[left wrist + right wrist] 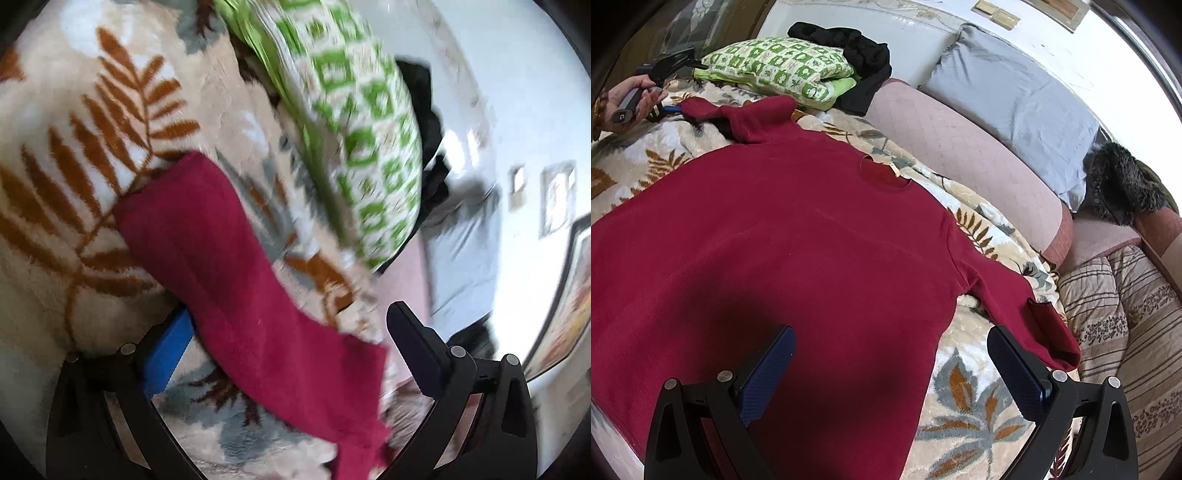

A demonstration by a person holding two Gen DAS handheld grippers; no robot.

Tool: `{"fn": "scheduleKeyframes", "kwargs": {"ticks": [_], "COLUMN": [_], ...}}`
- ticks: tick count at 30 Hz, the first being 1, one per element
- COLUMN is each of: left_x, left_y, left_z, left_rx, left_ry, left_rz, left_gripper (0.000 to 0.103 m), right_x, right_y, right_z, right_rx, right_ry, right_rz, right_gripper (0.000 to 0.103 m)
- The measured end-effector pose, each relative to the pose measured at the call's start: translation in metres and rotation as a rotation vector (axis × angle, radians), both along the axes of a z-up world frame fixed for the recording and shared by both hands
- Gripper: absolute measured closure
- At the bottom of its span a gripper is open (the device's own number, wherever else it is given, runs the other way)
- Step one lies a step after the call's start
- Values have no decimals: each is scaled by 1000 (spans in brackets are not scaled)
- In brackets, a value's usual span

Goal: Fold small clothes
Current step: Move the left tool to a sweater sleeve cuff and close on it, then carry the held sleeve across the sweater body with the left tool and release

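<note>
Spread wide, the right gripper [890, 373] hovered over the hem side of a red sweater [783, 236], gripping nothing. That sweater lay flat on the leaf-print blanket [964, 413] covering the bed, its long axis running from hem, near the camera, to neckline [884, 173], pointing toward the pillows. One sleeve [1019, 306] trailed beside the right gripper; bare blanket lay beyond it. The far sleeve [236, 280] stretched up-left, where the left gripper [666, 109], in a hand [628, 105], met its cuff; whether it pinched the cuff I cannot tell. A green pillow [775, 68] lay just past it.
</note>
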State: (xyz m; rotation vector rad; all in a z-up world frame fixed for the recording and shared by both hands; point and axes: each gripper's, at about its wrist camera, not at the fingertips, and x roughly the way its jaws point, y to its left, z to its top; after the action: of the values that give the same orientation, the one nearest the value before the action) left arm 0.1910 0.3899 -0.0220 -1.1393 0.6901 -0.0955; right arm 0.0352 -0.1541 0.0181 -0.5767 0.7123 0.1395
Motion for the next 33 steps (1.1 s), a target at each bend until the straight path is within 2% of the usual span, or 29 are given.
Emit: {"fn": "scheduleKeyframes", "kwargs": {"ticks": [2, 6, 8, 9, 10, 11, 13, 15, 17, 19, 20, 23, 27, 28, 29, 31, 33], "left_x": [2, -5, -11, -14, -17, -20, -19, -16, -13, -9, -9, -11, -15, -17, -22, -28, -38], "left_y": [-4, 3, 9, 14, 18, 23, 26, 24, 20, 14, 11, 1, -18, -23, -30, -41, -63], "left_z": [2, 0, -2, -5, -8, -14, -20, -17, -12, -9, -8, 1, 32, 43, 61, 87, 118], "left_rx": [-11, -110, -122, -114, -120, -139, -136, -106, -73, 8, 45, 260, 534, 586, 619, 608, 577], "left_ry": [5, -92, -114, -97, -78, -55, -6, 3, -11, 41, 67, 192, 222, 203, 145, 30, -119], "left_rz": [-25, -31, 0, 36, 70, 114, 143, 151, 149, 131, 133, 158, 193, 201, 203, 177, 123], "left_gripper": [1, 2, 11, 17, 29, 34, 49, 51, 59, 93, 93, 96, 97, 98, 98, 98, 98], "right_x": [0, 0, 0, 0, 0, -1, -1, -1, 0, 0, 1, 1, 1, 1, 1, 0, -1], "right_y": [0, 0, 1, 1, 2, 2, 2, 2, 3, 3, 3, 3, 3, 3, 3, 2, 0], "right_z": [-1, -1, -2, -3, -4, -4, -5, -6, -6, -7, -7, -7, -7, -6, -6, -4, -1], "right_rx": [-2, 0, -7, -11, -16, -19, -22, -24, -27, -28, -28, -28, -29, -29, -28, -20, -8], "right_ry": [3, 4, 7, 9, 11, 13, 15, 17, 22, 21, 21, 21, 20, 19, 18, 13, 9], "right_rz": [0, 1, 3, 5, 7, 9, 13, 15, 15, 15, 15, 17, 18, 18, 17, 15, 9], "right_gripper": [0, 0, 0, 0, 0, 0, 0, 0, 0, 0, 0, 0, 0, 0, 0, 0, 0]}}
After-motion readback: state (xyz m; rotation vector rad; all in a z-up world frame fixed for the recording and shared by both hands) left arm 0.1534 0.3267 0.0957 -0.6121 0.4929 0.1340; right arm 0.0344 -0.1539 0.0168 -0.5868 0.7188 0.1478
